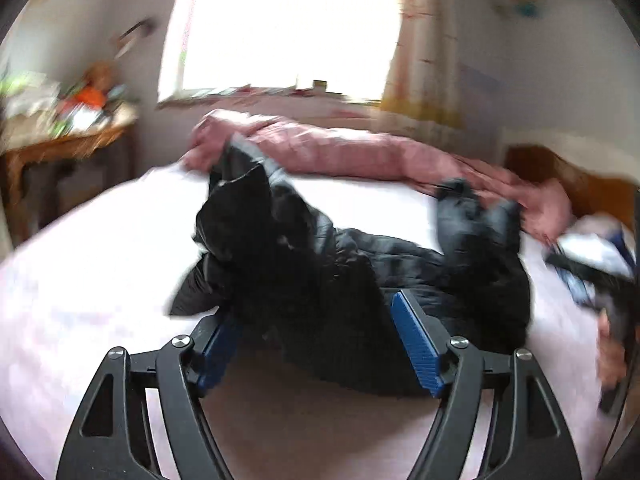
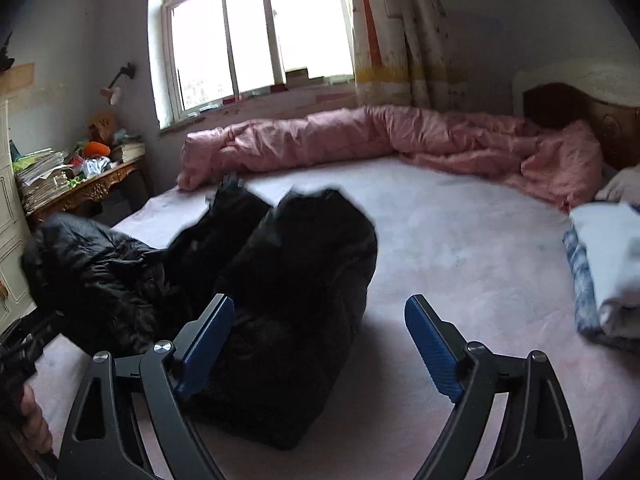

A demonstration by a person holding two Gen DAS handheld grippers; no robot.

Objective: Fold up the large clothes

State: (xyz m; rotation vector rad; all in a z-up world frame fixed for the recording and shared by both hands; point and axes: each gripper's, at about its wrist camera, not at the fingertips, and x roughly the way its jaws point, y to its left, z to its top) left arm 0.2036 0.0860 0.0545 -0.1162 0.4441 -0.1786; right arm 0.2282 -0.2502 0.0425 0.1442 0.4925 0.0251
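A black puffy jacket (image 1: 352, 264) lies crumpled on the pale pink bed sheet (image 1: 100, 272); parts of it stand up in lumps. My left gripper (image 1: 320, 320) is open, its blue pads (image 1: 416, 344) on either side of the jacket's near edge, holding nothing. In the right wrist view the jacket (image 2: 280, 300) lies left of centre. My right gripper (image 2: 320, 328) is open; its left pad (image 2: 204, 344) is beside the jacket and its right pad (image 2: 434, 350) is over bare sheet (image 2: 460, 248). The left wrist view is blurred.
A rolled pink duvet (image 2: 360, 136) lies along the far side of the bed under the window (image 2: 256, 36). Folded clothes (image 2: 608, 268) are stacked at the right edge. A cluttered wooden table (image 2: 80, 184) stands at the left. A wooden headboard (image 2: 580, 112) is at the right.
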